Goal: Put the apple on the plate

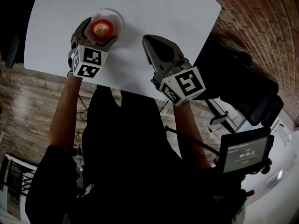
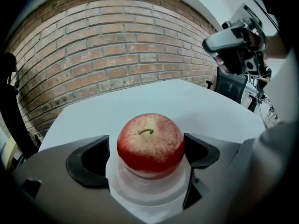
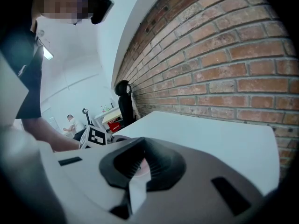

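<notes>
the apple (image 1: 102, 28) sits on the plate (image 1: 118, 18) at the upper left of the counter (image 1: 159, 8). the left tongs (image 1: 100, 33) stand wide open on either side of it, not gripping. the right tongs (image 1: 156, 43), right of the plate, are closed and empty.

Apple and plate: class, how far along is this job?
Done: the apple sits on the plate. In hand: the left gripper brackets it, jaws apart, not gripping. Left: only drawing that gripper away. The right gripper is shut and empty.
</notes>
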`<state>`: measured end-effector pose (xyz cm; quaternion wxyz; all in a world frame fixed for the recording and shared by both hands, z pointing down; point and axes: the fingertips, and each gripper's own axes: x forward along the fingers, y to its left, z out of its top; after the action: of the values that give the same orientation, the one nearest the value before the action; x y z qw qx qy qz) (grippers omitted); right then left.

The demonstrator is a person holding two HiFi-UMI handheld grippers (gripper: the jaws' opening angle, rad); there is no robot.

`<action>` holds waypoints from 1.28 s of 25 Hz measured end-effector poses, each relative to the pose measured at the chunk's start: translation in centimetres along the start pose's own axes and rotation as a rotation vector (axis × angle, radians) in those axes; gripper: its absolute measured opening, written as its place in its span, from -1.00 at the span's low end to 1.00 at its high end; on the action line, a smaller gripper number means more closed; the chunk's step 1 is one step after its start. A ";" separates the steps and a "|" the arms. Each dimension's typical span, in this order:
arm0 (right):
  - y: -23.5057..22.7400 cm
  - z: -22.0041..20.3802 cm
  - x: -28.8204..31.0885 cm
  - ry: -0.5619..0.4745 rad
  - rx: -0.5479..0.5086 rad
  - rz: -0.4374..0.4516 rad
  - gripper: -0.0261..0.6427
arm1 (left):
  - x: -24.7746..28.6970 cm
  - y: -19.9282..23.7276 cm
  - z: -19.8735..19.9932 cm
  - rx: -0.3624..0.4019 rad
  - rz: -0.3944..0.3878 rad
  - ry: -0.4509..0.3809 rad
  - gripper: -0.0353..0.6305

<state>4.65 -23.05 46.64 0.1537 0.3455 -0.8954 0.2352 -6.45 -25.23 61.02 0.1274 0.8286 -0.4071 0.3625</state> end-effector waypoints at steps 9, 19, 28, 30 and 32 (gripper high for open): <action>-0.6 0.7 0.0 -0.036 -0.011 -0.004 -0.91 | -0.4 -0.8 1.3 -0.008 -0.016 -0.049 0.57; 2.6 2.8 -0.9 -0.085 -0.023 -0.016 -0.91 | -5.2 -0.1 3.1 0.005 -0.017 -0.105 0.41; 4.4 4.5 -2.2 -0.137 -0.048 -0.032 -0.91 | -8.7 -0.7 5.2 0.023 0.011 -0.196 -0.18; 5.9 5.1 -2.9 -0.152 -0.056 -0.029 -0.91 | -10.6 -0.8 5.5 0.027 0.025 -0.213 -0.26; 6.9 5.6 -3.4 -0.167 -0.065 -0.030 -0.91 | -11.9 -0.7 5.9 0.033 0.037 -0.236 -0.35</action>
<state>1.66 -19.68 38.25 0.0929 0.3721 -0.9070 0.1739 -7.82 -20.88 48.50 0.0584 0.8600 -0.4284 0.2711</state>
